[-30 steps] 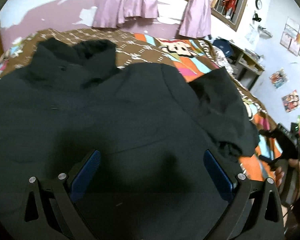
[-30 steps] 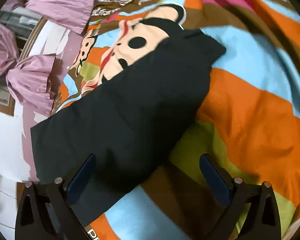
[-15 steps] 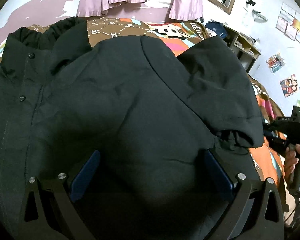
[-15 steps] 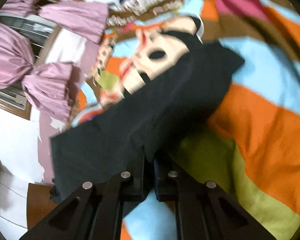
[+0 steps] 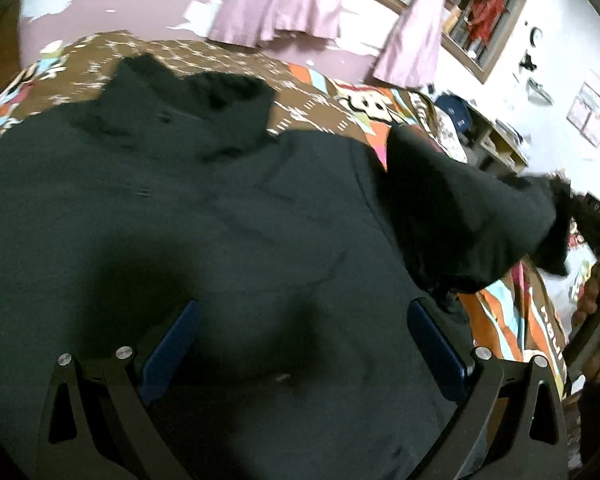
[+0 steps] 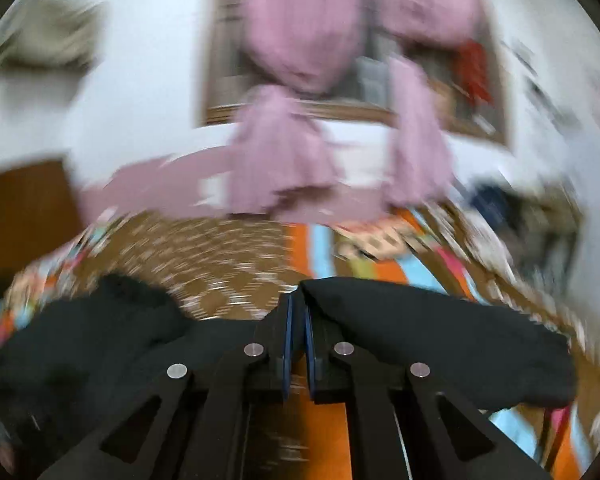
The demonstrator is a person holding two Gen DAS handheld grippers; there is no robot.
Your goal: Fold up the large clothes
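Lying spread on the patterned bed cover (image 5: 312, 92), the black jacket (image 5: 204, 240) has its body flat and its collar (image 5: 204, 92) toward the far wall. One sleeve (image 5: 472, 220) is lifted off the bed at the right side, its end pinched by the right gripper (image 6: 296, 344), whose fingers are pressed together on the dark cloth. The left gripper (image 5: 300, 344) hovers low over the jacket body with fingers wide apart and nothing between them. I judge that the folding is at an early step: the sleeve is raised but not laid over the body, and the other folds are not made. Purple curtains (image 5: 284, 4) hang behind.
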